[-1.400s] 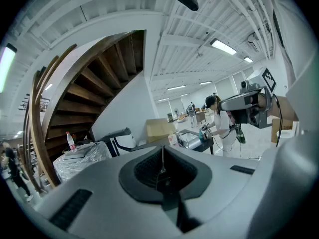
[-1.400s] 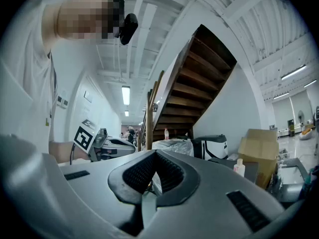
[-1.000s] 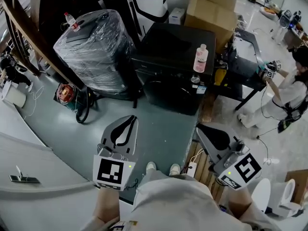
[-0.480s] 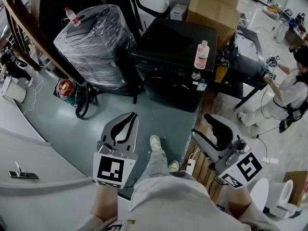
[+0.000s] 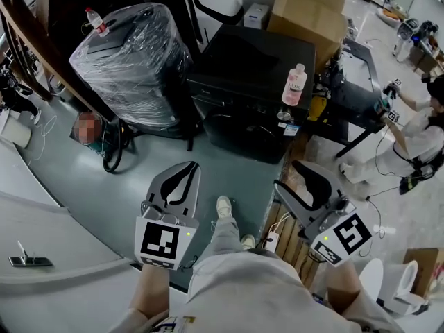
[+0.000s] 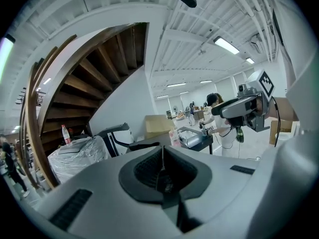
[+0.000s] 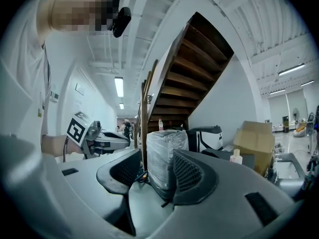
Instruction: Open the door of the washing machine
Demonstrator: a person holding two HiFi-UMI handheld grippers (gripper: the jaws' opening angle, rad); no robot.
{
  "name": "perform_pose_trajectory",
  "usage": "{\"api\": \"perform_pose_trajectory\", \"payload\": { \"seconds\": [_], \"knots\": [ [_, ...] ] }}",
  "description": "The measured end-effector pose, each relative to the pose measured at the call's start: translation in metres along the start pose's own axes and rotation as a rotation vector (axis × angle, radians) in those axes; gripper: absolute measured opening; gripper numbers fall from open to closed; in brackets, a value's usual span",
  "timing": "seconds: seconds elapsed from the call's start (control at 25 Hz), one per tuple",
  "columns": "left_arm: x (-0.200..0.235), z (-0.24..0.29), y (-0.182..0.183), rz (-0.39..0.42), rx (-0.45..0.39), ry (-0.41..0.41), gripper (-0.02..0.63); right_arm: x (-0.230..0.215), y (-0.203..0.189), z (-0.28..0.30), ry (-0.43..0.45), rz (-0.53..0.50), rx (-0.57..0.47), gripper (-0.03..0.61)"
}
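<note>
The black washing machine [image 5: 253,75] stands ahead on the grey floor, its round front door [image 5: 236,134] closed. Both grippers are held well short of it, above the floor. My left gripper [image 5: 186,172] is shut with nothing in it; its pads meet in the left gripper view [image 6: 162,158]. My right gripper [image 5: 300,180] is open and empty, and its jaws have just been opening. In the right gripper view [image 7: 154,168] the gap between the pads frames the wrapped appliance, and the machine [image 7: 219,155] lies further right.
A plastic-wrapped appliance [image 5: 132,64] stands left of the machine under a wooden staircase. A pink bottle [image 5: 295,85] stands on the machine's top. Cardboard boxes [image 5: 309,12] are behind it, a black table [image 5: 354,82] and another person [image 5: 423,127] to the right. A cable [image 5: 111,151] lies on the floor.
The right gripper's jaws went from shut to wide open. One foot has stepped forward and the machine now sits a little closer. The left gripper stays shut.
</note>
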State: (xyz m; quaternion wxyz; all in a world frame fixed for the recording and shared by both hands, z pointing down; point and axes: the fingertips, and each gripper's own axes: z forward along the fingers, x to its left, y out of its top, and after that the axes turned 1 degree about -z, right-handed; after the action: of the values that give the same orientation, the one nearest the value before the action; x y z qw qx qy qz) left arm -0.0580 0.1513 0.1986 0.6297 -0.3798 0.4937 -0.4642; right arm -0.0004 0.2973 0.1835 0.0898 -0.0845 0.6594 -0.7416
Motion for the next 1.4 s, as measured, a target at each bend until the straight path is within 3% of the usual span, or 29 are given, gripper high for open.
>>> {"api": "perform_pose_trajectory", "payload": {
  "seconds": [0.4, 0.84, 1.4],
  "knots": [
    [0.07, 0.072, -0.047, -0.054, 0.068, -0.015, 0.028, -0.058, -0.037, 0.103, 0.003, 0.026, 0.136, 0.233],
    [0.135, 0.157, -0.112, -0.122, 0.165, -0.102, 0.028, -0.111, -0.108, 0.22, -0.015, 0.077, 0.327, 0.241],
    [0.156, 0.234, -0.199, -0.183, 0.316, -0.207, 0.028, -0.168, -0.216, 0.289, -0.042, 0.12, 0.552, 0.256]
  ]
}}
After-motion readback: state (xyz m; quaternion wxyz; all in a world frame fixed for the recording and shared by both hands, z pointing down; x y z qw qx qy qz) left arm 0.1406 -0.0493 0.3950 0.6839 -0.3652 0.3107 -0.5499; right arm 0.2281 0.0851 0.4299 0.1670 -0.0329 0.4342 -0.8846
